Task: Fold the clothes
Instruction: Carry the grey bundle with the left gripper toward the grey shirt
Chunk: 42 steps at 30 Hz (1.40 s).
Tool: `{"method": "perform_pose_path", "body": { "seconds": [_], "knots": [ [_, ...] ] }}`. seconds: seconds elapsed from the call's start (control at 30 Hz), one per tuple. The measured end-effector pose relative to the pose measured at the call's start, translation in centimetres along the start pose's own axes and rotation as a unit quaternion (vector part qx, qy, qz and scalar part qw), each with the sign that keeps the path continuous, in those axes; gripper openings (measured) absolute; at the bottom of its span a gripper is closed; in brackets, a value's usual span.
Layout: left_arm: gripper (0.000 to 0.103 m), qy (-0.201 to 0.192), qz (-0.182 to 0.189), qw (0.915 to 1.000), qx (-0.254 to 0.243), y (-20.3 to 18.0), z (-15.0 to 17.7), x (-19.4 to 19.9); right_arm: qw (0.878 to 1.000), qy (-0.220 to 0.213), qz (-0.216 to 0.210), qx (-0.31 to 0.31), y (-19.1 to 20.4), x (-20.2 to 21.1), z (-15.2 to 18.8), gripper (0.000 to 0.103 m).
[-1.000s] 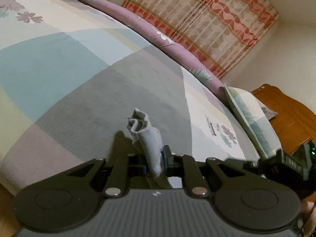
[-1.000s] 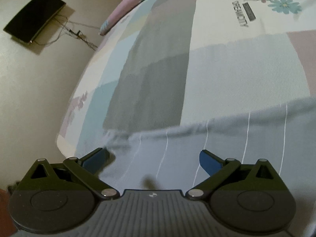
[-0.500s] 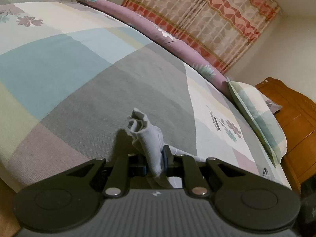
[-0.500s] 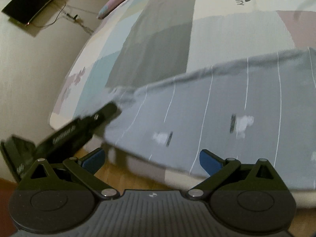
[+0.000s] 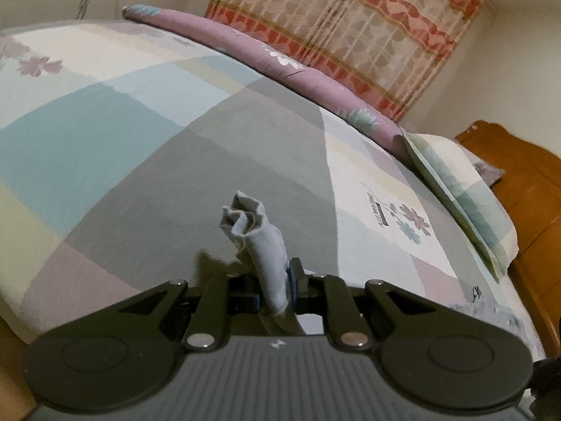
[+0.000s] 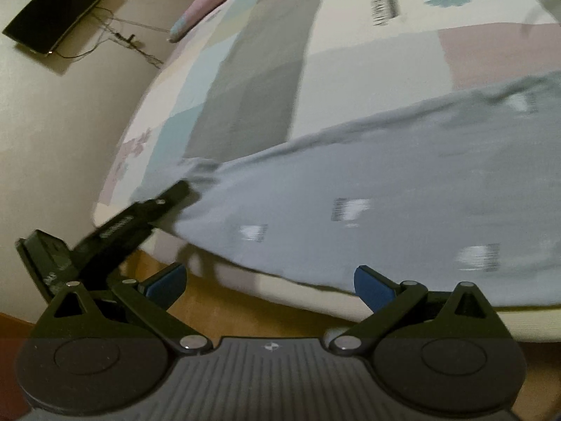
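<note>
- Left wrist view: the left gripper [image 5: 275,282] has its fingers pinched together on a bunched corner of the grey garment [image 5: 257,242]; the crumpled tip of the cloth sticks up past the fingertips.
- Beyond that tip lies the bed [image 5: 115,133], covered in a patchwork sheet of teal, grey, cream and mauve blocks with flower prints.
- A long mauve bolster [image 5: 252,58] runs along the far edge of the bed, and a check-patterned pillow [image 5: 463,196] rests at the right, next to a wooden headboard [image 5: 526,189].
- A red and beige patterned curtain [image 5: 357,28] hangs behind the bolster.
- Right wrist view: the right gripper [image 6: 270,282] has its blue-padded fingers spread wide apart, with nothing between them.
- The grey garment [image 6: 350,182] is spread over the near edge of the bed [image 6: 245,80], and small pale marks show on it, blurred.
- At the garment's left corner the left gripper [image 6: 140,217] reaches in and touches the cloth; its fingertips are too blurred to make out there.
- A dark flat screen [image 6: 56,10] hangs on the wall at upper left, with cables trailing from it.
- A strip of wooden floor [image 6: 245,301] shows below the edge of the bed.
</note>
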<state>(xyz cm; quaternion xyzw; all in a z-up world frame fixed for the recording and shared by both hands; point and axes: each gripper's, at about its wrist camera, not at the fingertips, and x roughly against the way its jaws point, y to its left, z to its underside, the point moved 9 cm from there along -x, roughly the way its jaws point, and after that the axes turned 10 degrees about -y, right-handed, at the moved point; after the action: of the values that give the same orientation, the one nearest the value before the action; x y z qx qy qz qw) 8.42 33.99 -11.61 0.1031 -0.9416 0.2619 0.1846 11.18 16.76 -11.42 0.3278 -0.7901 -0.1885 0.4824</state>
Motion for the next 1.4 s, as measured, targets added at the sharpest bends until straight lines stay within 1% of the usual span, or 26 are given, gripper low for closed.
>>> {"method": "perform_pose_path", "body": {
  "seconds": [0.07,0.13,0.2,0.3,0.5,0.73,0.97,1.1,1.17,1.4],
  "knots": [
    [0.013,-0.002,0.002,0.9999,-0.013,-1.1,-0.3,0.2,1.000,0.005,0.020,0.015,-1.6,0.9,-0.1,0.103],
    [0.013,-0.004,0.006,0.9997,-0.024,-2.2,-0.5,0.4,0.998,0.001,0.045,0.033,-3.3,2.0,-0.2,0.103],
    [0.013,-0.006,0.011,0.9993,-0.035,-3.3,-0.7,0.6,0.998,0.000,0.058,0.037,-4.7,2.9,-0.2,0.103],
    [0.012,-0.005,0.015,0.9988,-0.046,-4.8,-0.8,0.7,0.998,0.002,0.061,0.031,-6.2,3.8,0.0,0.103],
    [0.012,0.000,0.018,0.9972,-0.072,-7.8,-0.9,0.5,0.996,-0.004,0.075,0.048,-7.6,5.0,0.1,0.103],
    [0.012,0.002,0.033,0.9949,-0.095,-11.8,-0.9,0.0,0.992,-0.012,0.091,0.085,-8.6,6.1,0.1,0.103],
    [0.012,0.015,0.041,0.9924,-0.115,-15.3,0.1,-1.1,0.992,-0.018,0.089,0.091,-9.7,7.4,0.0,0.103],
    [0.012,0.020,0.046,0.9898,-0.134,-17.3,0.9,-1.5,0.989,-0.021,0.086,0.118,-9.8,8.1,0.1,0.103],
    [0.012,0.023,0.049,0.9883,-0.143,-18.3,1.3,-1.6,0.987,-0.023,0.073,0.139,-9.4,8.6,0.2,0.103],
    [0.012,0.036,0.049,0.9849,-0.162,-20.2,2.6,-2.2,0.979,-0.026,0.005,0.203,-7.0,10.3,0.7,0.103]
  ]
}}
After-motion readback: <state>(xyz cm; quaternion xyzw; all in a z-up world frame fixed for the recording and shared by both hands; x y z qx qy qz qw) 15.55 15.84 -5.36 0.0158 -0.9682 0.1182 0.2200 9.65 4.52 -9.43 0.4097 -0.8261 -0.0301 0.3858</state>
